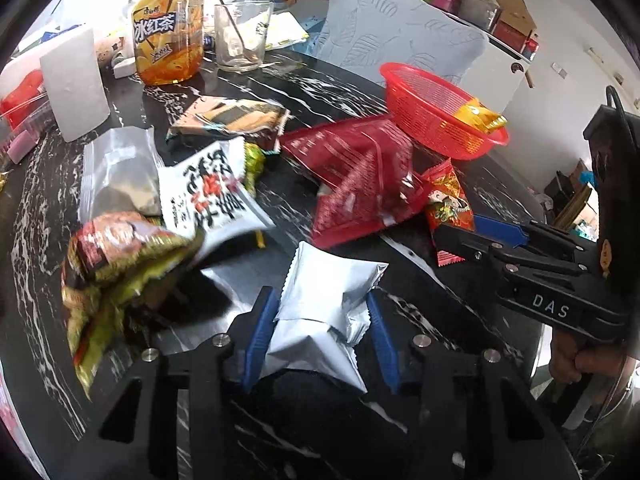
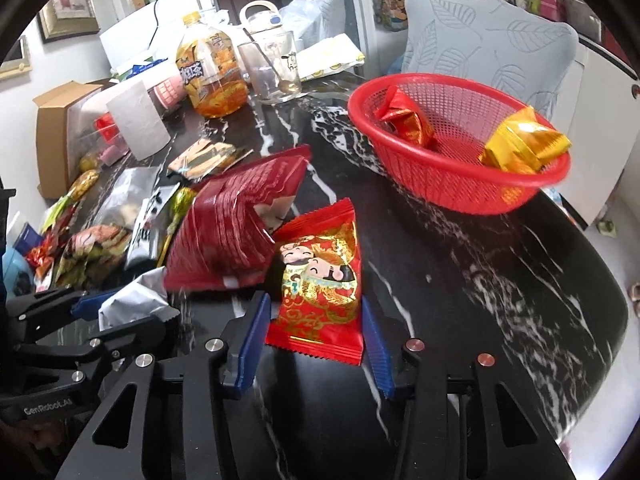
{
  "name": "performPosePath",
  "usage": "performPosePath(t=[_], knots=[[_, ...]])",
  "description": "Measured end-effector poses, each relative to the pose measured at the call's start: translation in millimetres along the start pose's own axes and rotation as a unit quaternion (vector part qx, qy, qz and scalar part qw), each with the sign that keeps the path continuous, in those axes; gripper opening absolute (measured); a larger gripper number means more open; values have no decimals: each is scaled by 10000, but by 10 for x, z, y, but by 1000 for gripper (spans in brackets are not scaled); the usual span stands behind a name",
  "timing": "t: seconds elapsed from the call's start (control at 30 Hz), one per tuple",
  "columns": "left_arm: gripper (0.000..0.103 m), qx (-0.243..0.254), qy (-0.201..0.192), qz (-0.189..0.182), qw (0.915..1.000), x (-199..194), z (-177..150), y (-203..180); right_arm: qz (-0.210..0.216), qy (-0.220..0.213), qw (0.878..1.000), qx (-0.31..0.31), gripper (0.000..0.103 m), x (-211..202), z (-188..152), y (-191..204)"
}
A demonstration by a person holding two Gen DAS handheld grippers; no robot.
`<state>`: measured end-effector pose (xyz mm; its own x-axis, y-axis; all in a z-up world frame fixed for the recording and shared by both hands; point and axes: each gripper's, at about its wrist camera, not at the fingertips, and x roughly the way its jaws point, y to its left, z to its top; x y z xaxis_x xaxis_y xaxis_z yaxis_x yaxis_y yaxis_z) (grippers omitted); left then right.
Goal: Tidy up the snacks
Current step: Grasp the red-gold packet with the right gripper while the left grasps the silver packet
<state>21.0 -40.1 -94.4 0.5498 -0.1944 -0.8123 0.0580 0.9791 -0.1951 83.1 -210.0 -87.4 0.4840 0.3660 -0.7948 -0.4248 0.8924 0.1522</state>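
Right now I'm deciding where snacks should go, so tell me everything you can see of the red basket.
The red basket is round, shallow, seemingly plastic, with mesh walls and a solid rolled rim. It sits upright on the black marbled table near its far edge, in front of a pale blue chair. Inside lie a red packet and a gold packet resting against the rim. Neither pair of tongs touches it.

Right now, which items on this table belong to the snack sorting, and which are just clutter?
Job:
- silver packet between the left gripper's pads
- red cartoon packet between the right gripper's pads
- red basket, holding two wrapped snacks
- large red bag

Clutter:
- iced tea bottle
- glass with spoon
- paper roll
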Motion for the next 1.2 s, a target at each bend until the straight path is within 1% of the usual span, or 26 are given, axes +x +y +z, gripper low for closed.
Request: performPosePath(t=[0.27, 0.47, 0.6, 0.63, 0.83, 1.07, 1.1, 1.13, 1.17, 1.2], knots=[[45, 242, 106, -246, 9993, -106, -210, -264, 50, 154, 9998, -63, 45, -267, -328, 6], [45, 331, 144, -318, 9988, -165, -296, -385, 64, 260, 9994, -213, 46, -440, -536, 35], [45, 326, 140, -283, 9990, -164, -329, -407, 80, 304, 9991, -282, 46, -516, -621, 51], [45, 348, 135, -265, 9990, -164, -329, -415, 94, 301, 9991, -276, 47, -514, -624, 54], [45, 394, 124, -256, 9988, -158, -341, -424, 90, 187, 9994, -289, 64, -466, -606, 77], [45, 387, 55, -242, 9989, -169, -347, -377, -63, 75, 9988, -475, 65, -398, -567, 129], [45, 379, 40, -265, 9989, -176, -354, -371, -108, 51, 9987, -503, 65, -388, -565, 140], [45, 360, 15, -302, 9989, -182, -358, -358, -142, 37, 9986, -515, 59, -384, -570, 145], [45, 344, -16, -330, 9989, -183, -360, -342, -243, 1, 9982, -557, 45, -383, -574, 157], [44, 311, -44, -307, 9990, -185, -357, -324, -327, -31, 9977, -592, 40, -385, -577, 163]])
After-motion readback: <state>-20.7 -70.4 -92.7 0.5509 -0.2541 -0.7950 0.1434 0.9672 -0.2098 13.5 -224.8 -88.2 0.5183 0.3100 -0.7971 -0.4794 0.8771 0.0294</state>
